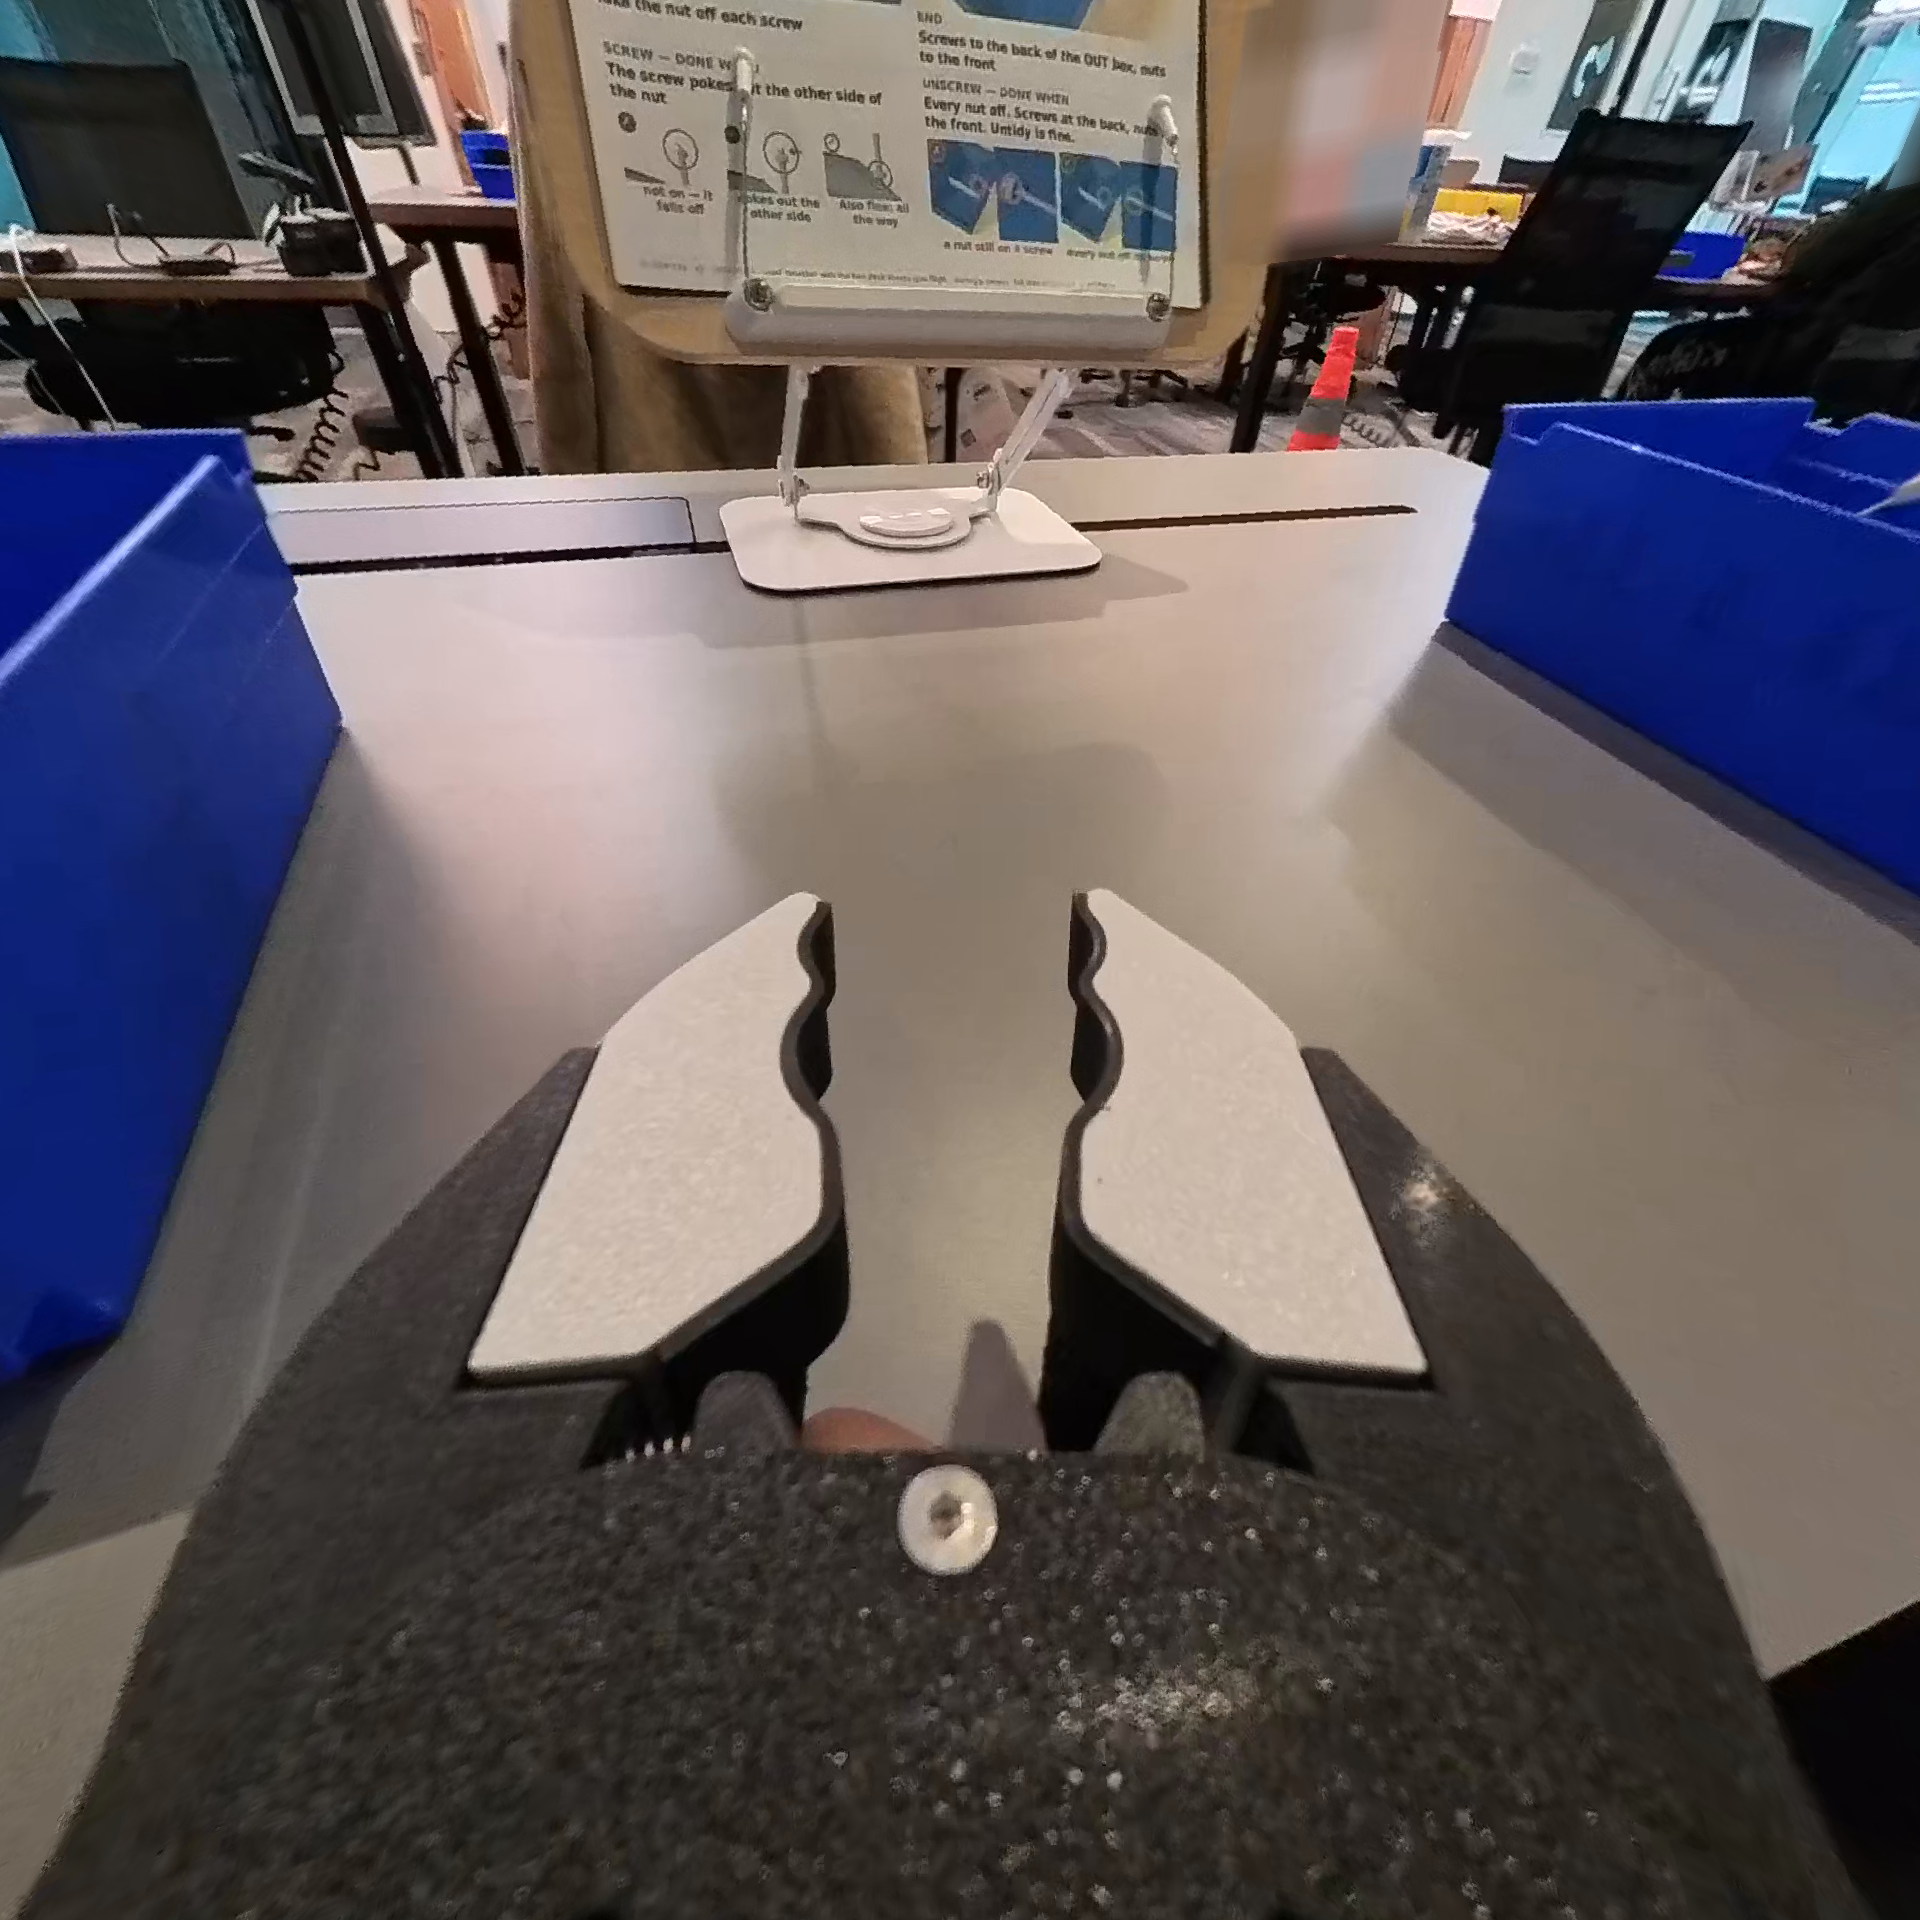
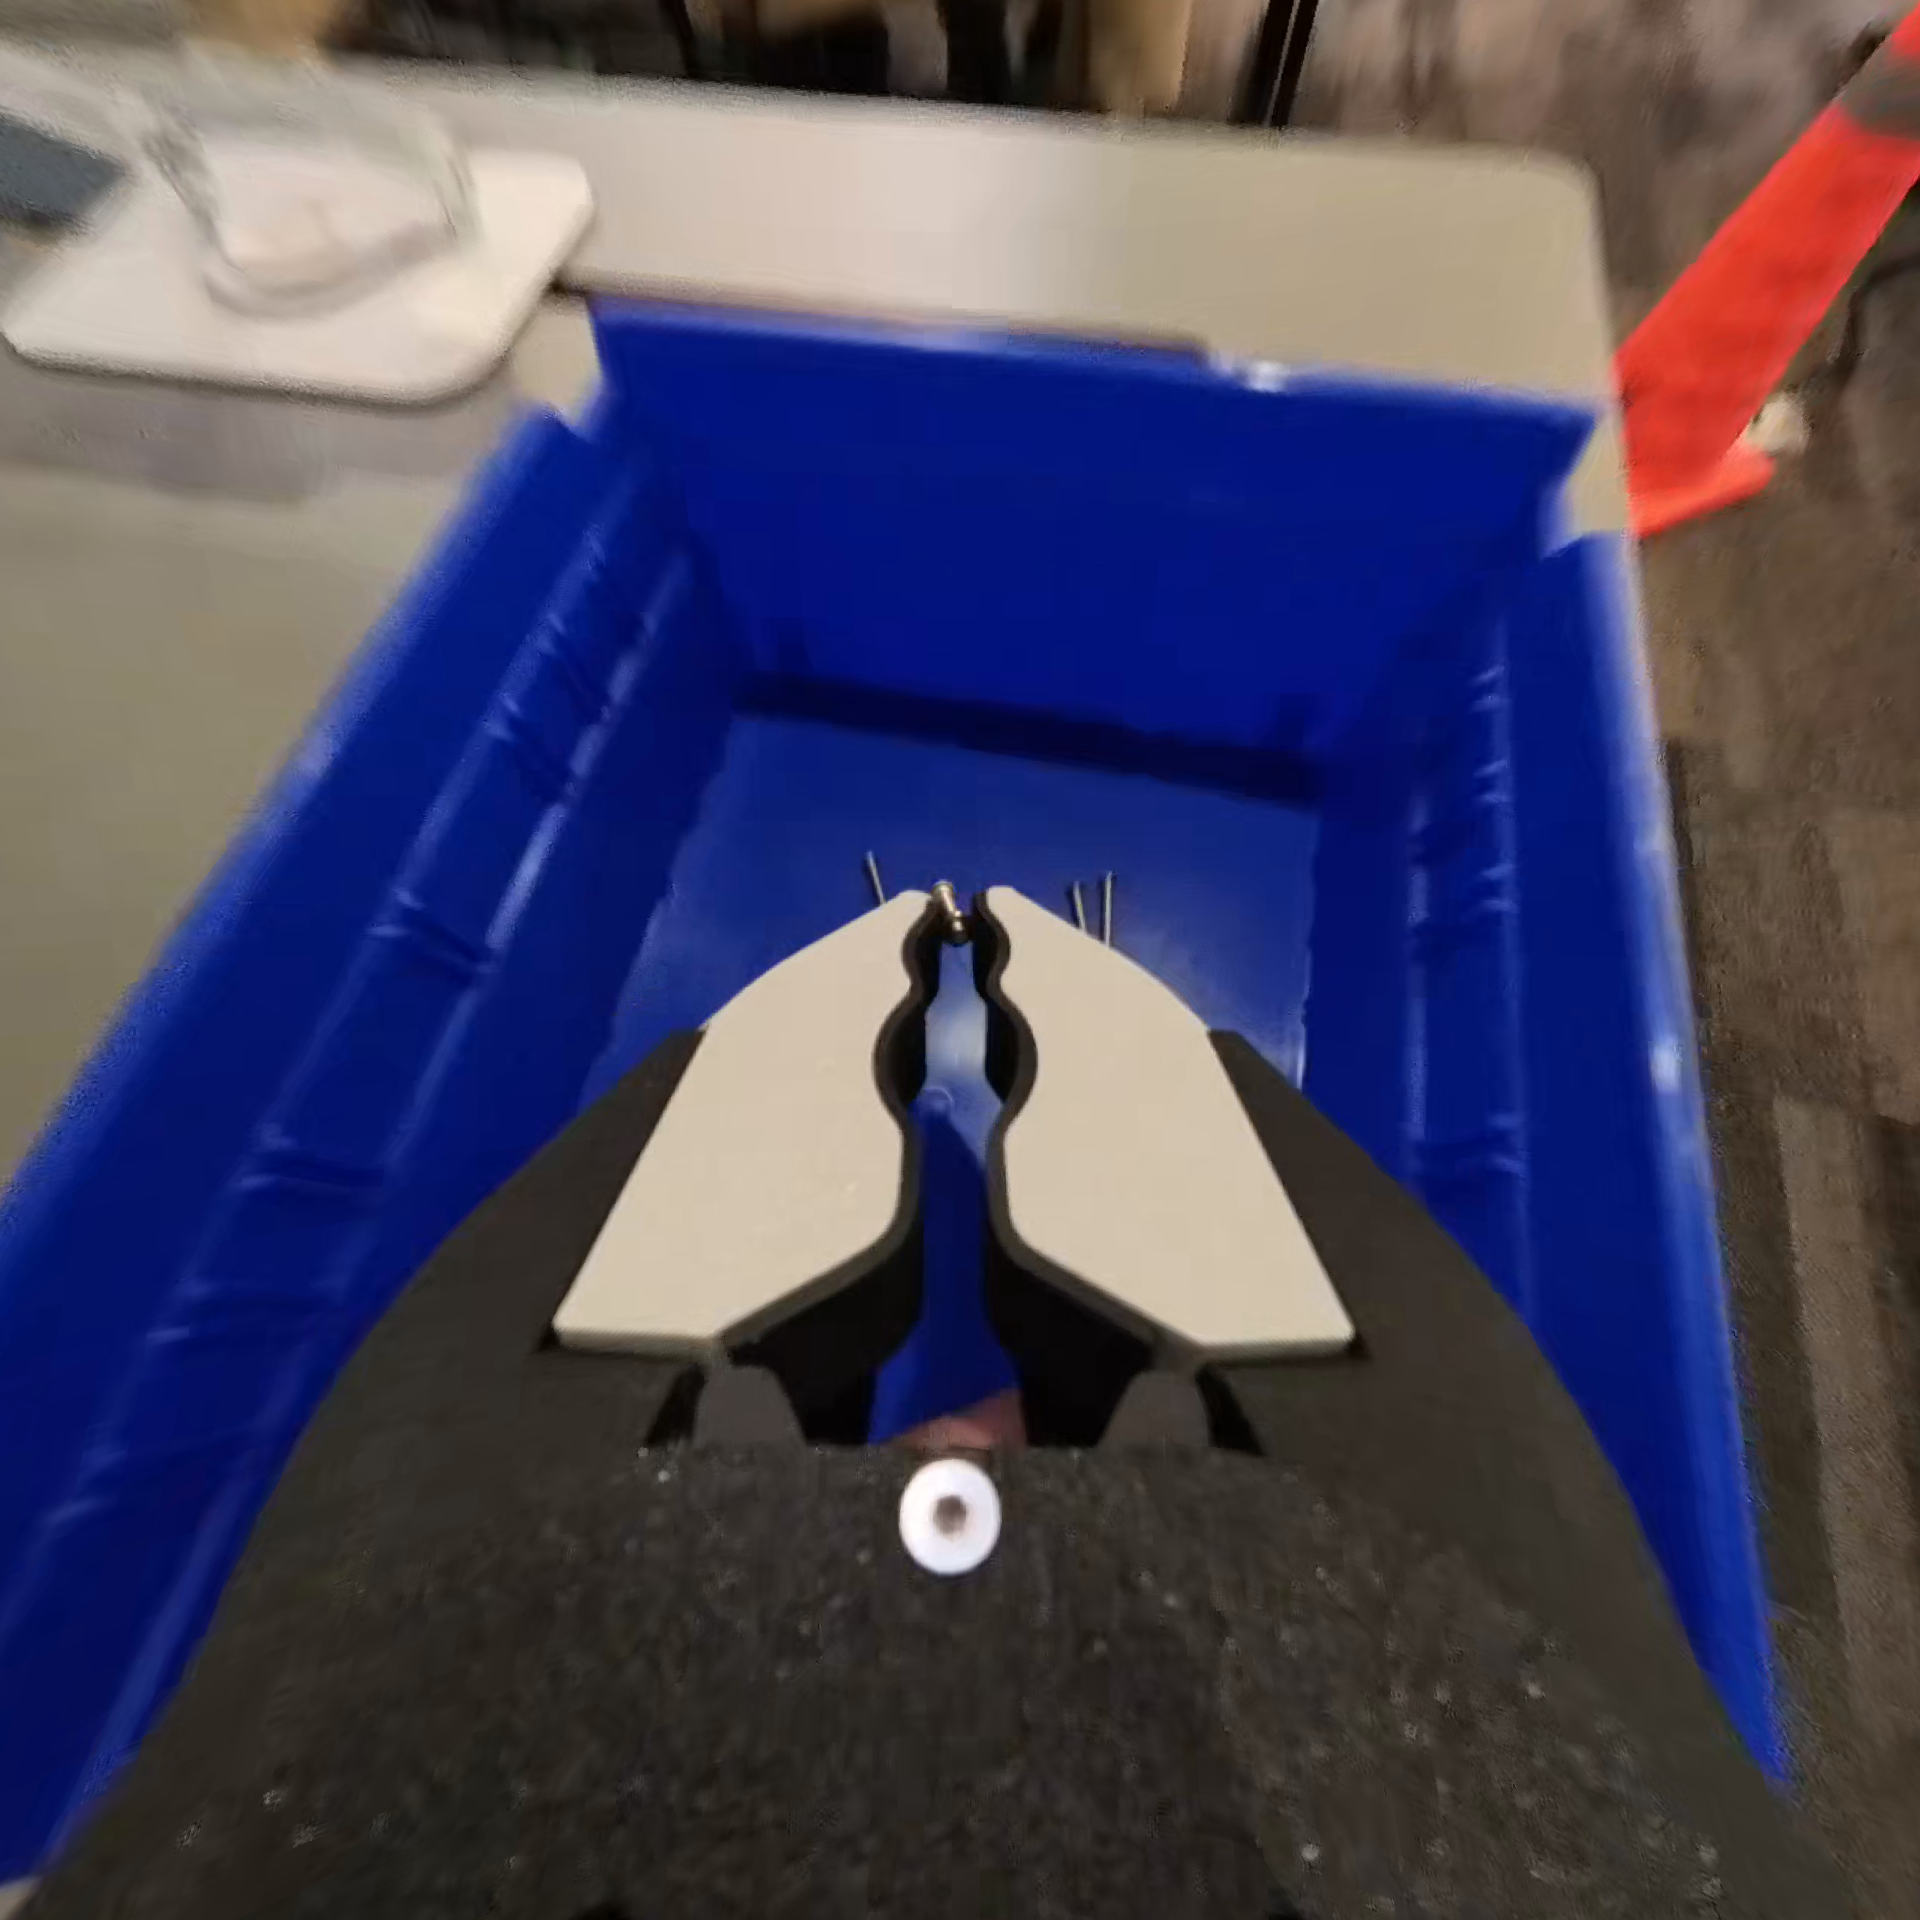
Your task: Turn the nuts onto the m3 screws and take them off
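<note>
The left gripper (image 1: 951,914) was held wide apart, empty, above the grey table (image 1: 1039,727). The right gripper (image 2: 954,902) was pinched on a small screw (image 2: 945,906) inside the blue bin (image 2: 1039,540).

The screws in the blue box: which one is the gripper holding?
The middle screw, pinched at the right gripper tips; the other screws lie loose in the blue box.

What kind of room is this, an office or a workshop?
Probably an office-like lab set up for bench work: a grey table with blue parts bins, an instruction sheet on a stand, and more desks and a black chair behind.
</note>
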Motion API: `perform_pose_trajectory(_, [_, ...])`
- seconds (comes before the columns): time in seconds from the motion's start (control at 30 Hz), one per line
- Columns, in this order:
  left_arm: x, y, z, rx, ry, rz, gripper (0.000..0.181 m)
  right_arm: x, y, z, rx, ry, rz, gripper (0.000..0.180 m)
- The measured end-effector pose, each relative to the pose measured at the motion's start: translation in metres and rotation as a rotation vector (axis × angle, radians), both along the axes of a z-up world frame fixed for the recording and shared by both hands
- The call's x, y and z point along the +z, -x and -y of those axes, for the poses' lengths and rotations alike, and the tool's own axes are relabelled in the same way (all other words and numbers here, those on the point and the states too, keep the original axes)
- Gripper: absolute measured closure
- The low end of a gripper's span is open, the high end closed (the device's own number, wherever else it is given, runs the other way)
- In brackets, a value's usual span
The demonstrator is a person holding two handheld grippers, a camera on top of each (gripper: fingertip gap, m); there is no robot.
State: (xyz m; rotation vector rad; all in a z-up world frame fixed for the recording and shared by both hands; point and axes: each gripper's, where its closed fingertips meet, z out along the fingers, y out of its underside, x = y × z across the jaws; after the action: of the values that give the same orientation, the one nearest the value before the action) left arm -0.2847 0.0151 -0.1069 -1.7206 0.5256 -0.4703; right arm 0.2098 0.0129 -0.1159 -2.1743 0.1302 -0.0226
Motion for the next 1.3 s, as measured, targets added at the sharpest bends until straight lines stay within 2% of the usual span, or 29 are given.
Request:
perform_pose_trajectory(0.07, [0.001, -0.002, 0.002, -0.002, -0.021, -0.017, 0.138, -0.029, -0.006, -0.005, -0.013, 0.135, 0.064, 0.174])
perform_pose_trajectory(0.17, [0.002, -0.002, 0.003, -0.007, -0.03, -0.02, 0.138, -0.052, -0.006, -0.013, -0.014, 0.196, 0.038, 0.174])
perform_pose_trajectory(0.4, [0.0, -0.002, 0.002, -0.028, 0.01, 0.008, 0.137, -0.068, -0.007, -0.01, -0.013, 0.265, 0.023, 0.173])
perform_pose_trajectory(0.5, [-0.001, -0.003, 0.002, -0.03, 0.007, -0.001, 0.136, -0.064, -0.009, -0.008, -0.014, 0.255, 0.047, 0.159])
perform_pose_trajectory(0.57, [0.0, -0.004, 0.003, -0.031, 0.002, -0.003, 0.136, -0.043, -0.01, -0.007, -0.009, 0.215, 0.071, 0.157])
perform_pose_trajectory(0.67, [-0.001, -0.003, 0.002, -0.032, 0.012, 0.002, 0.136, 0.041, 0.004, -0.002, -0.011, 0.022, 0.156, 0.156])
perform_pose_trajectory(0.77, [-0.001, -0.002, 0.001, -0.029, 0.026, 0.012, 0.135, 0.147, 0.067, 0.024, 0.018, -0.277, 0.253, 0.158])
perform_pose_trajectory(0.8, [-0.001, -0.002, 0.0, -0.027, 0.028, 0.013, 0.135, 0.168, 0.093, 0.037, 0.026, -0.357, 0.275, 0.159])
perform_pose_trajectory(0.87, [-0.002, -0.001, -0.001, -0.019, 0.032, 0.014, 0.135, 0.18, 0.142, 0.057, 0.035, -0.442, 0.311, 0.154])
perform_pose_trajectory(0.93, [-0.002, 0.0, -0.001, -0.017, 0.036, 0.018, 0.135, 0.165, 0.186, 0.068, 0.032, -0.503, 0.286, 0.153])
perform_pose_trajectory(1.03, [-0.001, 0.001, -0.001, -0.013, 0.033, 0.024, 0.136, 0.109, 0.247, 0.068, 0.047, -0.495, 0.239, 0.141])
perform_pose_trajectory(1.13, [-0.001, 0.001, -0.001, -0.011, 0.027, 0.02, 0.136, 0.06, 0.296, 0.067, 0.072, -0.487, 0.163, 0.141])
perform_pose_trajectory(1.3, [0.0, 0.0, 0.0, -0.002, 0.006, -0.002, 0.136, 0.015, 0.347, 0.065, 0.152, -0.444, 0.082, 0.144])
